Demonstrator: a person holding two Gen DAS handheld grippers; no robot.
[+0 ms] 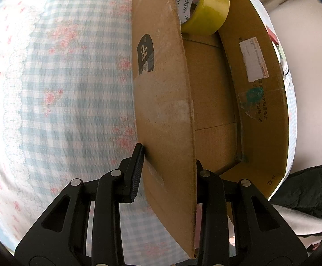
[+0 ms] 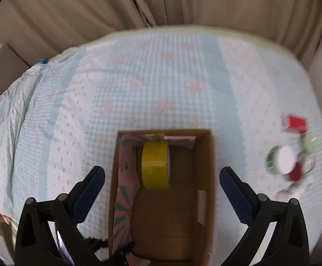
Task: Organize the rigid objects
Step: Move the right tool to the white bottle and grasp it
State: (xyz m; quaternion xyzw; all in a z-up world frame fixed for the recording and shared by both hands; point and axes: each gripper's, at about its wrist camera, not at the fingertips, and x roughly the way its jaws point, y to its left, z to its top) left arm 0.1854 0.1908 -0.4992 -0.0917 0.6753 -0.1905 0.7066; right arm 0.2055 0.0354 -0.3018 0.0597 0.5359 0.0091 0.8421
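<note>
Two grippers are at work over the checked bedspread (image 2: 172, 84). Largest first: the cardboard box (image 2: 206, 177) lies dead ahead of my right gripper (image 2: 162, 178), its long axis running 6 to 12 o'clock. My left gripper (image 1: 167, 161) straddles the box's side wall, jaws on either face; I judge it clamped. The yellow tape roll (image 2: 155, 165) stands on edge inside, towards 12. The right gripper hangs wide open and empty. The loose jars (image 2: 287, 160) and red carton (image 2: 295, 123) sit at 2 o'clock, nearest that right gripper.
</note>
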